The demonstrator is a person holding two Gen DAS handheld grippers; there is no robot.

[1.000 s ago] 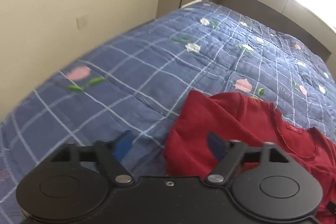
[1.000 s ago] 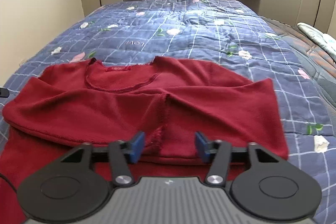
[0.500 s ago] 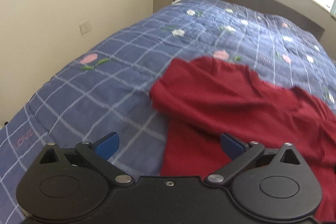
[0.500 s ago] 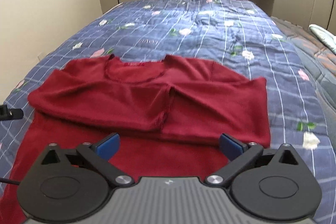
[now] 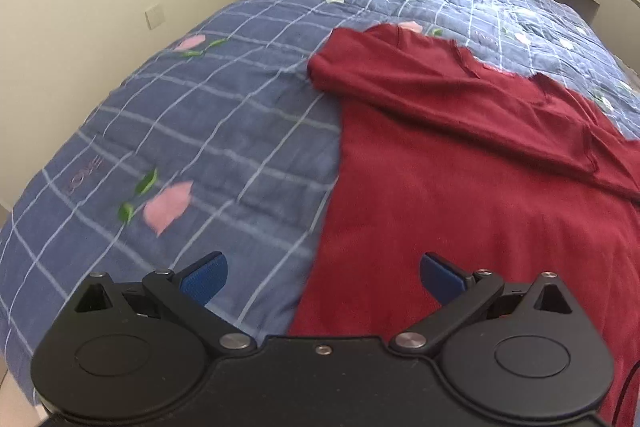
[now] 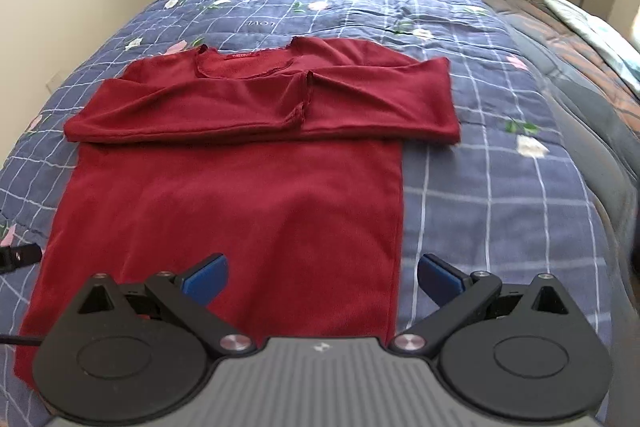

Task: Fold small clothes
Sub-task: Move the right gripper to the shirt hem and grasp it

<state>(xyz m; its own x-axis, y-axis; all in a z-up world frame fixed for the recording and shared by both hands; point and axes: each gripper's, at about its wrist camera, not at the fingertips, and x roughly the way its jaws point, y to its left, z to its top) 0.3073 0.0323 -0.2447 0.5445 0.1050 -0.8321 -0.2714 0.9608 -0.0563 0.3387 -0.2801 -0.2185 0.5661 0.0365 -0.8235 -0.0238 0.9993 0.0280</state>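
A red long-sleeved top lies flat on a bed covered by a blue checked quilt with pink and white flowers. Its neckline points toward 12 o'clock, its hem toward 6 o'clock, and both sleeves are folded inward across the chest so that their cuffs meet near the middle, just below the collar. In the right wrist view the right hand-held gripper hovers over the lower body of the top, its blue-padded jaws spread wide with nothing between them; the right edge of the garment runs down between the two fingers, with cloth under the left one and quilt under the right one. In the left wrist view the left hand-held gripper is likewise spread wide and holds nothing, hanging over the left edge of the top, with the quilt toward 9 o'clock and red cloth toward 3 o'clock. A wall socket sits on the cream wall at about 10 o'clock. At 9 o'clock in the right wrist view a small black part of the other tool pokes in at the frame edge.
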